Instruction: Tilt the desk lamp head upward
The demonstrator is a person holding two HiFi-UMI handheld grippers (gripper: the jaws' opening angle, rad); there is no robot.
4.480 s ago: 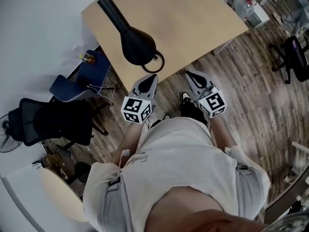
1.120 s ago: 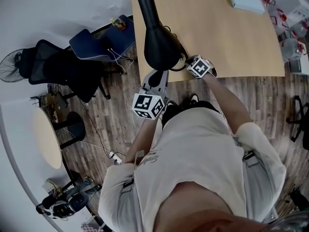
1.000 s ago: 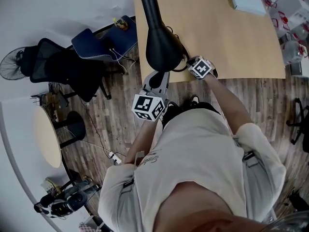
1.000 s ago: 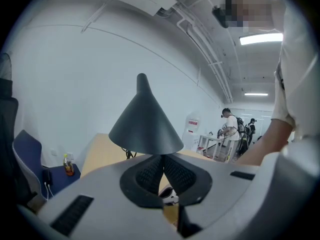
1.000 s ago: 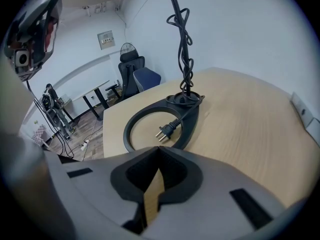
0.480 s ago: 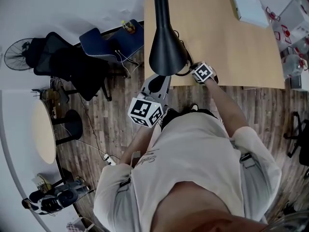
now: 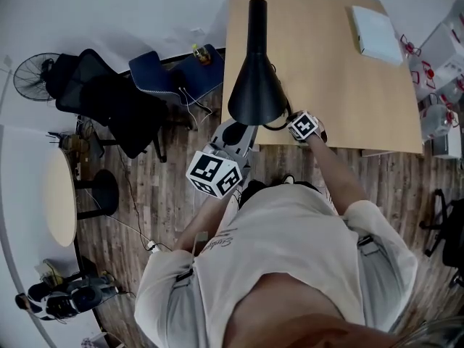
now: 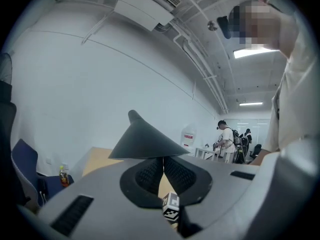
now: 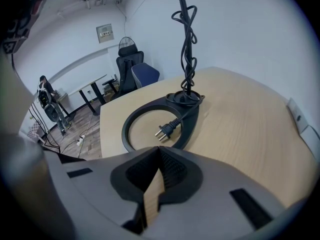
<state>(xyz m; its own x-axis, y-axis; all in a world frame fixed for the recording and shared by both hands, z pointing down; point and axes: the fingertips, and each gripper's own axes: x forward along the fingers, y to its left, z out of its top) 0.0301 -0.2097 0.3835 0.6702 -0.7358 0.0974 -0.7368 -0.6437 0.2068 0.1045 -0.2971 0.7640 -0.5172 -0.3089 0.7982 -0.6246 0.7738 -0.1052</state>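
Note:
A black desk lamp stands near the front edge of the wooden desk [image 7: 333,85]. Its cone head [image 7: 254,96] points down, and its stem [image 7: 257,20] runs toward the far edge. My left gripper [image 7: 233,127] is shut and empty, just off the desk edge, below the cone head [image 8: 145,141]. My right gripper [image 7: 290,119] is over the desk edge beside the cone, partly hidden under it. In the right gripper view its jaws [image 9: 160,156] are shut on nothing and face the lamp's ring base [image 9: 131,129]. A plug [image 9: 167,129] lies in the ring, and the cord [image 9: 186,34] winds up the stem.
A white flat box [image 7: 377,26] lies at the desk's far right. Left of the desk are a blue chair [image 7: 177,67], black office chairs [image 7: 101,104], a fan [image 7: 32,75] and a round table [image 7: 59,201]. People [image 8: 227,139] stand far off in the room.
Since 4.5 s ago both grippers have come up to the lamp, the right one over the desk edge by the base. In the last second the head view swung; the grippers kept their places.

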